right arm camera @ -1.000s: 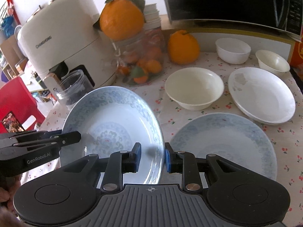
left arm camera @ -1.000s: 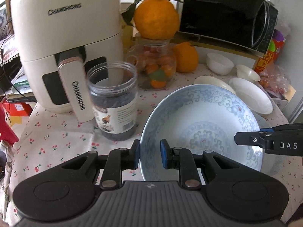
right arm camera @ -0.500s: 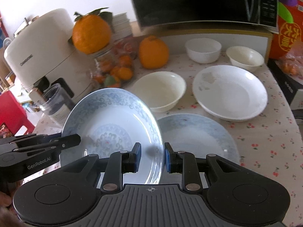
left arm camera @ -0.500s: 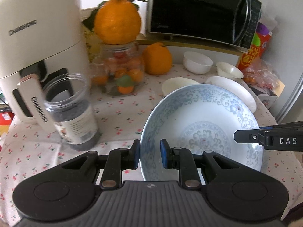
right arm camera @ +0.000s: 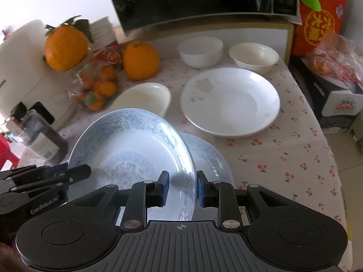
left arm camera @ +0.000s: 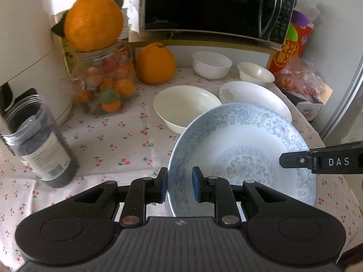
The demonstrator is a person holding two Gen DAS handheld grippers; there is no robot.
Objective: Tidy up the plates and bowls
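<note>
Both grippers hold one blue-patterned plate (left arm camera: 245,149) in the air, tilted. My left gripper (left arm camera: 179,184) is shut on its left rim. My right gripper (right arm camera: 180,188) is shut on its right rim; the plate also shows in the right wrist view (right arm camera: 131,149). A second blue-patterned plate (right arm camera: 208,158) lies on the table just beneath and to the right. A white plate (right arm camera: 231,102) lies further back. A cream bowl (left arm camera: 186,106) sits left of it. Two small white bowls (right arm camera: 200,49) (right arm camera: 254,55) stand at the back.
A clear jar of dark contents (left arm camera: 38,145), a glass jar of small oranges (left arm camera: 104,86) with a large orange on top (left arm camera: 93,22), another orange (left arm camera: 155,64), a white air fryer (left arm camera: 22,45), a black microwave (left arm camera: 213,6) and boxes (right arm camera: 335,95) at the right edge.
Both grippers have carried the held plate to the right, over the second blue plate. The air fryer and dark jar have slid toward the left of both views.
</note>
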